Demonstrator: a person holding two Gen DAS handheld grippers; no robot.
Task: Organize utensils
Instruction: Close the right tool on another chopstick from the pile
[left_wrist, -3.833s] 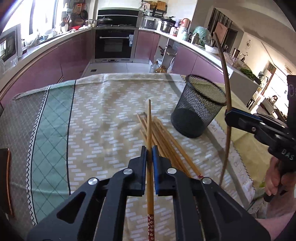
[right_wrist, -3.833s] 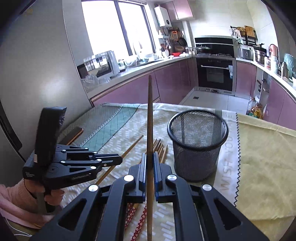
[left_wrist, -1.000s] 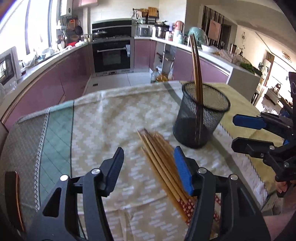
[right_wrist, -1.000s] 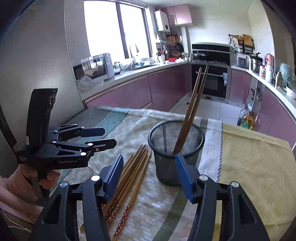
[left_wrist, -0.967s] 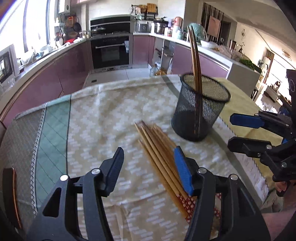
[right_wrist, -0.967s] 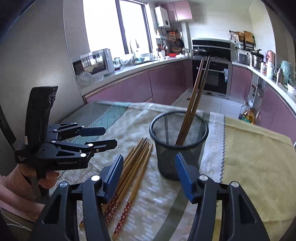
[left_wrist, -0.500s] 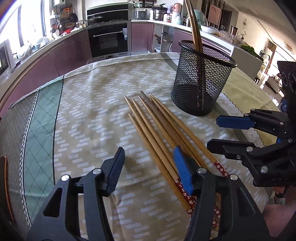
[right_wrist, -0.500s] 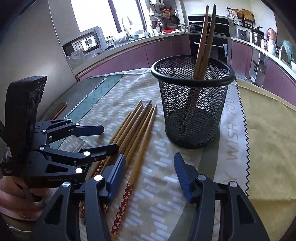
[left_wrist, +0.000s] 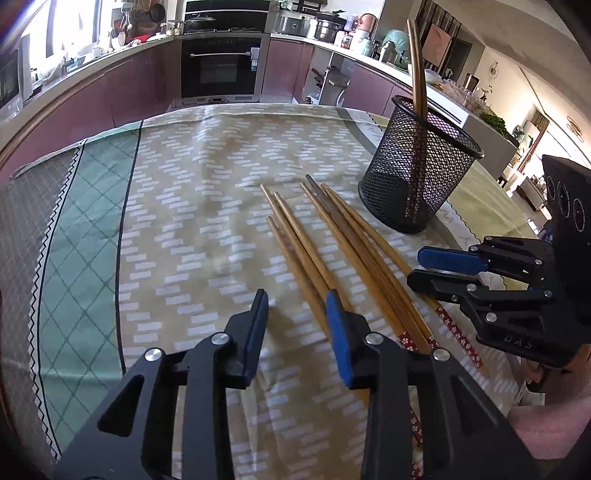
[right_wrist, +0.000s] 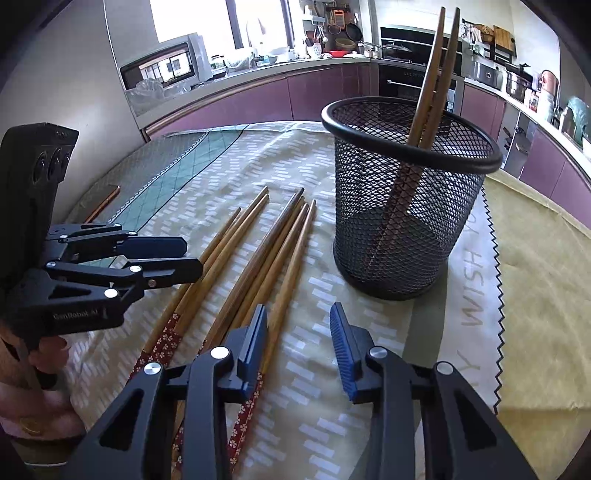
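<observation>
Table: draped in a beige patterned tablecloth with a green diamond band along its left side; purple kitchen cabinets curving behind its far edge.
Yellow cloth: spread over the right part of the table, meeting a white strip with a black zigzag hem and grey lettering.
Mesh holder: black wire cup, upright near the far right of the tablecloth, base just beside the lettered strip.
Standing chopsticks: two, dark brown, leaning inside the mesh holder, tips rising well above its rim.
Loose chopsticks: eight or so, light and dark wood, lying flat in a loose fan at the middle of the tablecloth, just left of the mesh holder; narrow tips toward the far edge, red flower-printed ends toward the near edge.
Left gripper: low over the near part of the tablecloth, blue-padded jaws spread wide, nothing between them; right-hand finger over the leftmost chopsticks of the fan, left-hand finger over bare cloth.
Right gripper: low at the near right of the fan, jaws likewise wide apart and holding nothing; left-hand finger lying over the outermost chopsticks, gap over bare cloth short of the mesh holder.
Oven: black, built into the cabinets beyond the far edge.
</observation>
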